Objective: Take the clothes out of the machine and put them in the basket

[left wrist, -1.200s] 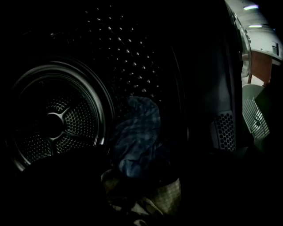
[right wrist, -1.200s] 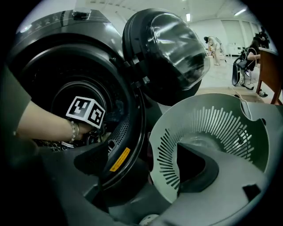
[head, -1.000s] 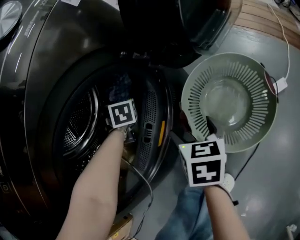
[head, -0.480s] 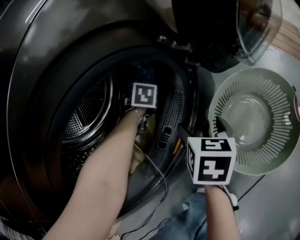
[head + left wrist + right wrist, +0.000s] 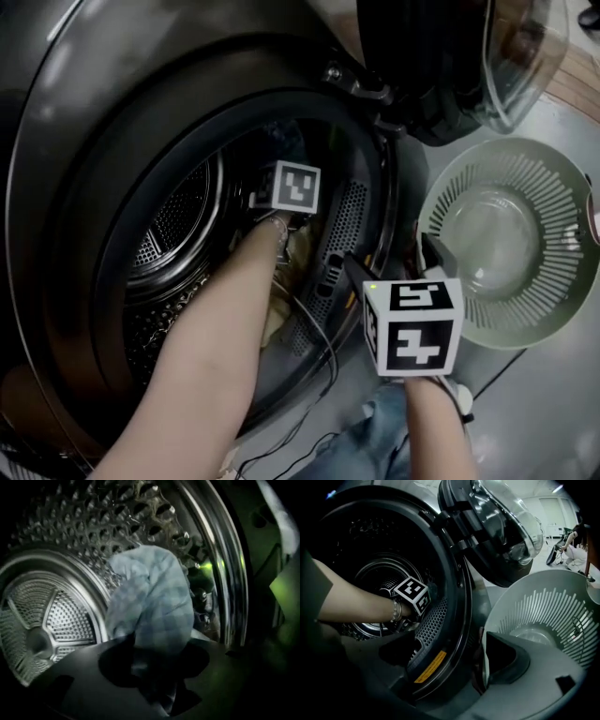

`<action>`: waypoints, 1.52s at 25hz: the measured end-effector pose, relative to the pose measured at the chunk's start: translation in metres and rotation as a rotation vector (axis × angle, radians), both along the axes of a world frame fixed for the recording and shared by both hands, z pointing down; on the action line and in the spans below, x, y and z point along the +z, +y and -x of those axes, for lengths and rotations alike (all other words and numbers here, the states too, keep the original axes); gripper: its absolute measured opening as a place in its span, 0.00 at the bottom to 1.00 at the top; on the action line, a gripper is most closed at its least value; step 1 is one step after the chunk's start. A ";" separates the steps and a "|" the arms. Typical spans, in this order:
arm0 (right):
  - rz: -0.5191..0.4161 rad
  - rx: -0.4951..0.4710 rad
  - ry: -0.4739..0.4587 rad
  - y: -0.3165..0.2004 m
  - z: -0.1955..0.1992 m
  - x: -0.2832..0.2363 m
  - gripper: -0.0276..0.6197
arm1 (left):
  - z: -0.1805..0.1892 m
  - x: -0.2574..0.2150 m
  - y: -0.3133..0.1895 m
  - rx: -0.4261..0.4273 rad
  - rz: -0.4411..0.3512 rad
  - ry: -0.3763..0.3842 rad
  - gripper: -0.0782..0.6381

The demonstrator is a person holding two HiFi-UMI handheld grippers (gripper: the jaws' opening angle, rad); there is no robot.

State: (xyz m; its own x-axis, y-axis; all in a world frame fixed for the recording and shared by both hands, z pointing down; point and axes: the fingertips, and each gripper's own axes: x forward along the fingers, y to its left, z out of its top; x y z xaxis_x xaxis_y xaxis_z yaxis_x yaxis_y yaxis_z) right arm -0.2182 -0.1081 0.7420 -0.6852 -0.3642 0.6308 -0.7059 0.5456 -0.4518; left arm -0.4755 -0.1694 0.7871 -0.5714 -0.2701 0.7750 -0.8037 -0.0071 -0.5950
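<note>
A blue checked cloth (image 5: 150, 602) lies inside the steel drum (image 5: 51, 616) of the dark front-loading washing machine (image 5: 84, 112). My left gripper (image 5: 152, 667) reaches into the drum; its jaws have just been closing and now pinch the cloth's lower end between them. In the head view only its marker cube (image 5: 289, 187) and the forearm show. My right gripper (image 5: 389, 264) hangs open and holds nothing, low in front of the door opening, between the machine and the pale green slotted basket (image 5: 433, 211). The basket (image 5: 543, 606) has nothing in it.
The machine's round glass door (image 5: 469, 66) stands swung open above the basket. A thin cable (image 5: 319, 342) trails from the left gripper over the door gasket. Something pale yellowish (image 5: 298, 251) sits under my left wrist. A knee in jeans (image 5: 375, 441) is below the right gripper.
My left arm has pushed further into the drum and downward. The right gripper has drifted a little toward the machine's door opening, still open.
</note>
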 end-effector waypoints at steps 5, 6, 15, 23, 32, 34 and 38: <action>0.011 -0.008 0.013 0.007 -0.020 -0.026 0.77 | -0.004 -0.028 0.018 -0.064 -0.030 -0.132 0.33; 0.007 -0.010 0.012 0.007 -0.024 -0.033 0.77 | -0.005 -0.035 0.018 -0.062 -0.045 -0.154 0.32; 0.026 0.005 0.051 0.021 -0.071 -0.080 0.77 | -0.056 -0.081 0.026 -0.045 -0.096 -0.179 0.33; 0.018 -0.010 0.086 0.037 -0.094 -0.121 0.77 | -0.094 -0.110 0.053 -0.056 -0.116 -0.137 0.23; -0.001 0.032 0.104 0.039 -0.132 -0.157 0.77 | -0.139 -0.149 0.070 -0.048 -0.142 -0.112 0.21; 0.001 0.046 0.103 0.039 -0.142 -0.166 0.77 | -0.149 -0.158 0.073 -0.061 -0.158 -0.095 0.21; -0.003 0.052 0.102 0.040 -0.158 -0.183 0.77 | -0.169 -0.179 0.081 -0.086 -0.209 -0.050 0.21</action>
